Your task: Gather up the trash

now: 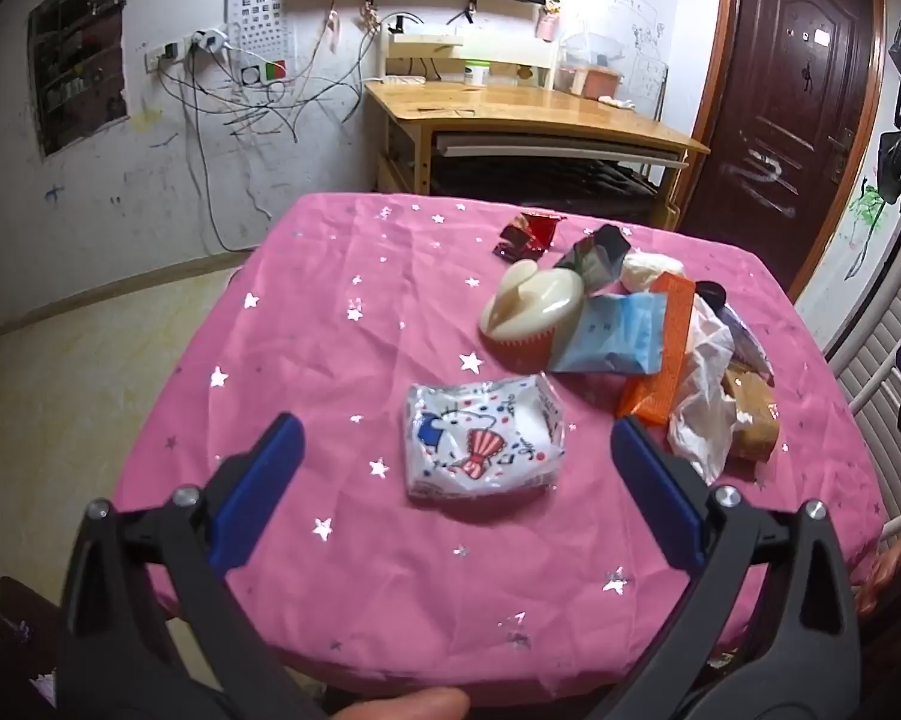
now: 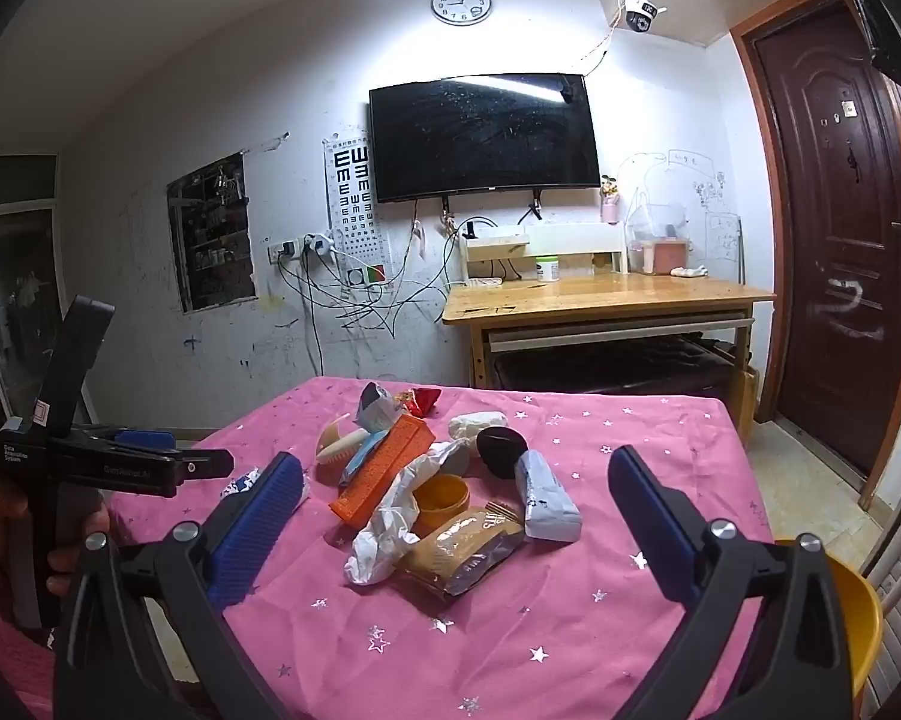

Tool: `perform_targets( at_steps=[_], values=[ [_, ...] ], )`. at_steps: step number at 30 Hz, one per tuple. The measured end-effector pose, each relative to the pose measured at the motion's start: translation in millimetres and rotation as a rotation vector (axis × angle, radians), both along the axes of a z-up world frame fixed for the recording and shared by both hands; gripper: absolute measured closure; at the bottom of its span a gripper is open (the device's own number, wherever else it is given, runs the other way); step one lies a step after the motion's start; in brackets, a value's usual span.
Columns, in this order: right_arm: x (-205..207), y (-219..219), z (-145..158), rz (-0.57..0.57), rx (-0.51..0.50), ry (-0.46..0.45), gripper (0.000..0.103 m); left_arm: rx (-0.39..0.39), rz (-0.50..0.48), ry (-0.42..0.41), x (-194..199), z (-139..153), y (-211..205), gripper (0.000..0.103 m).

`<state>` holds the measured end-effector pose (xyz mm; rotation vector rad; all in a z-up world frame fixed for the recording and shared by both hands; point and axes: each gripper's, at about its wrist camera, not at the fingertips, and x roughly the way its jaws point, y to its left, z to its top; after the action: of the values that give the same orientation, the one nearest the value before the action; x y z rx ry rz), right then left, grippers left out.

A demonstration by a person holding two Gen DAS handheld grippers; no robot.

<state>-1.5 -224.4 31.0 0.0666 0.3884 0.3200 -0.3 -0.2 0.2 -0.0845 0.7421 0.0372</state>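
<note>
A pile of trash lies on a pink star-patterned tablecloth (image 1: 342,360). In the left wrist view, my left gripper (image 1: 456,441) is open and empty, its jaws either side of a white printed wrapper (image 1: 480,438), slightly above it. Behind it lie a cupcake-shaped item (image 1: 531,312), a blue wrapper (image 1: 615,333), an orange box (image 1: 660,360), a white plastic bag (image 1: 699,396) and a red wrapper (image 1: 525,234). In the right wrist view, my right gripper (image 2: 456,489) is open and empty, above the pile: orange box (image 2: 384,468), brown snack bag (image 2: 462,546), white bag (image 2: 390,522), grey-blue packet (image 2: 546,495).
A wooden desk (image 2: 600,294) stands against the far wall under a TV (image 2: 483,138). A brown door (image 2: 840,228) is at the right. A yellow chair (image 2: 852,612) stands at the table's right edge. The left gripper's body (image 2: 114,462) shows at the left in the right wrist view.
</note>
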Motion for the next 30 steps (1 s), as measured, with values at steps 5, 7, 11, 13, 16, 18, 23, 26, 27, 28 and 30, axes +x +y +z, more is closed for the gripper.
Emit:
perform_targets(
  at_steps=[5, 7, 11, 13, 16, 18, 23, 26, 27, 28, 30],
  values=[
    [-1.4, -0.5, 0.6, 0.000, 0.001, -0.006, 0.007, 0.000, -0.001, 0.002, 0.0, -0.1, -0.8, 0.005],
    [-0.8, 0.7, 0.3, 0.003, -0.003, -0.004, 0.007, 0.002, -0.003, 0.002, -0.1, 0.0, -2.0, 0.005],
    [-0.1, -2.3, 1.7, 0.004, -0.005, 0.000, 0.007, -0.005, 0.000, 0.001, 0.0, 0.1, 0.1, 0.005],
    [-0.5, -3.1, 3.4, 0.005, -0.003, 0.000, 0.007, -0.005, 0.000, 0.002, 0.1, 0.0, 0.1, 0.005],
    [-1.4, -1.5, 2.1, 0.005, -0.007, -0.003, 0.007, -0.004, 0.000, 0.003, 0.6, -0.2, -0.2, 0.005],
    [0.4, -1.4, 3.2, 0.005, -0.006, -0.003, 0.007, -0.005, 0.000, 0.002, 0.0, 0.0, 0.1, 0.005],
    [-2.2, -0.4, 4.4, 0.004, -0.005, -0.006, 0.007, -0.005, 0.000, 0.002, 0.0, 0.0, 0.1, 0.005],
    [-2.4, 1.0, 3.2, 0.006, -0.006, -0.006, 0.007, -0.004, 0.000, 0.002, 0.0, 0.0, 0.1, 0.005],
    [-2.5, 1.1, 3.2, 0.005, -0.006, -0.006, 0.007, -0.004, 0.000, 0.002, 0.1, 0.0, 0.1, 0.005],
    [-2.5, 1.1, 3.2, 0.004, -0.006, -0.007, 0.007, -0.005, 0.000, 0.002, 0.0, 0.1, 0.1, 0.005],
    [-2.4, 0.9, 3.5, 0.004, -0.005, -0.008, 0.007, -0.004, 0.000, 0.002, 0.0, 0.0, 0.0, 0.005]
  ],
)
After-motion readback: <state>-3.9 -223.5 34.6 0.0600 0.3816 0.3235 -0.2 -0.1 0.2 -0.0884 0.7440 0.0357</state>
